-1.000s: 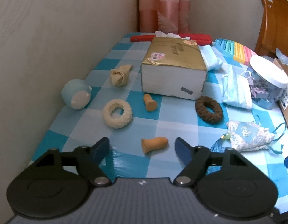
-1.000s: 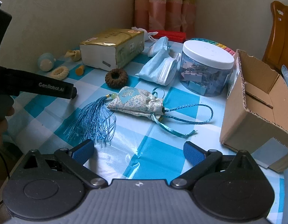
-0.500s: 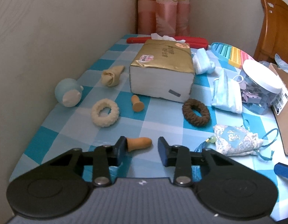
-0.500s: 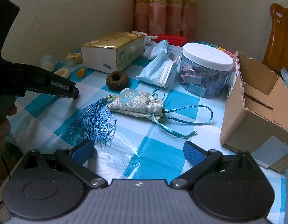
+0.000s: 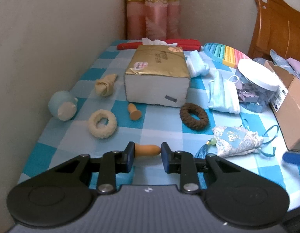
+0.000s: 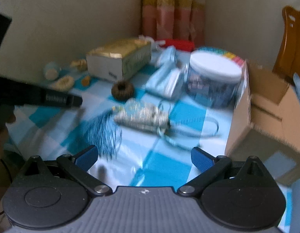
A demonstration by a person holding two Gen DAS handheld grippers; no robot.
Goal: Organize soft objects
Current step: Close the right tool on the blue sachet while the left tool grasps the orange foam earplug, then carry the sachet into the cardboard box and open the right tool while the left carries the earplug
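Moved: left gripper (image 5: 147,151) jaws have just been closing, now clamped on orange earplug (image 5: 148,149) near table's front edge | right gripper (image 6: 144,158) jaws apart, empty | risk: end-on squeeze may pop earplug out.

A bench in the corner of a lived-in home

Pink curtains with gold trim (image 5: 153,9) hang where two plain cream walls meet, and a carved orange wooden chair back (image 5: 280,29) stands beside the bench with its blue-and-white checked plastic cloth (image 5: 161,120). A gold-wrapped pack of paper tissues (image 5: 156,73), folded pale blue face masks (image 5: 223,95) and a brown knitted hair scrunchie (image 5: 193,116) lie on it.
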